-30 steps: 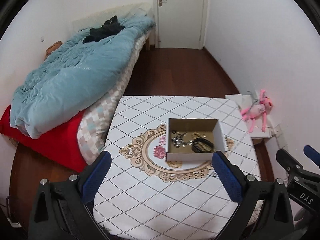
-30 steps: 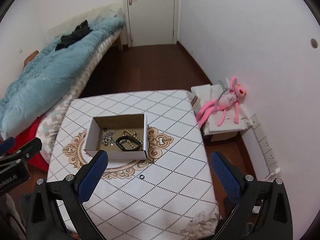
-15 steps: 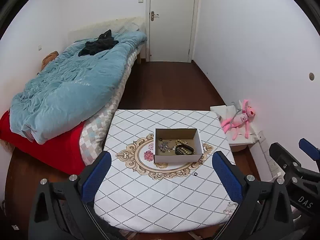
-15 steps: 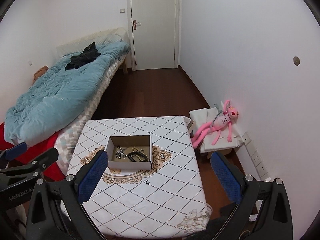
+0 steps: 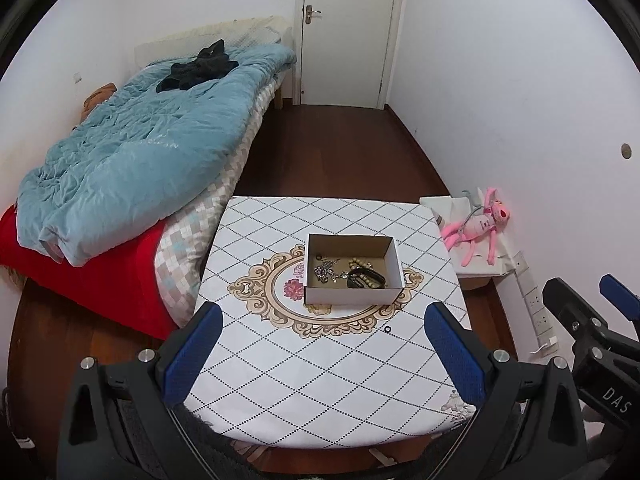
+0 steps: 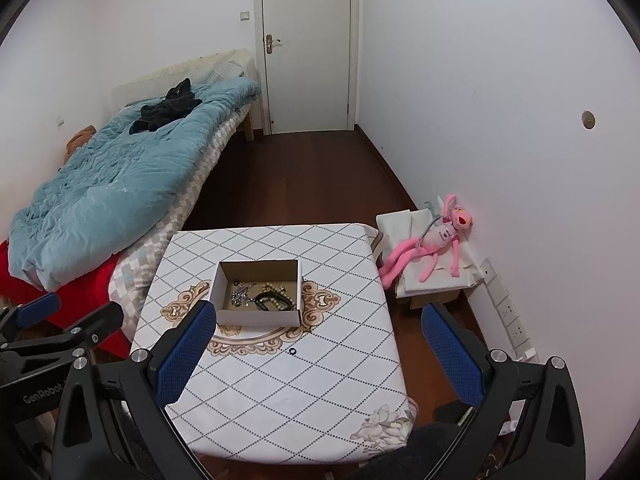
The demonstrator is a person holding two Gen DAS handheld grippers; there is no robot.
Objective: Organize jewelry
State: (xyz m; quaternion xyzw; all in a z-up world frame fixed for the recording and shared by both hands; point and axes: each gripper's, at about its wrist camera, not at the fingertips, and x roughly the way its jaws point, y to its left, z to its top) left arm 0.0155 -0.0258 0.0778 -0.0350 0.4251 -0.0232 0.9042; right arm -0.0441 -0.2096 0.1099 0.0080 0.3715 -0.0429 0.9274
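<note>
A shallow cardboard box [image 5: 352,292] [image 6: 258,318] stands on the patterned table [image 5: 320,380] [image 6: 300,400]. Inside it lie a silver chain [image 5: 326,270], a beaded bracelet [image 5: 362,276] and a black band [image 6: 276,300]. A small black ring [image 5: 387,329] [image 6: 293,351] lies on the cloth in front of the box. My left gripper [image 5: 322,320] hangs open well above and short of the table's near edge, holding nothing. My right gripper [image 6: 319,314] is open too, level with it on the right, also holding nothing.
A bed with a blue duvet [image 5: 140,152] and red sheet [image 5: 88,280] touches the table's left side. A pink plush toy [image 5: 480,228] lies on a white box to the right, by the wall sockets [image 5: 536,304]. Dark wood floor leads to a shut door [image 5: 348,32].
Both grippers have drawn back and up from the table, so the box looks smaller and the whole table is in view. Both stayed open. The last half second shows little motion.
</note>
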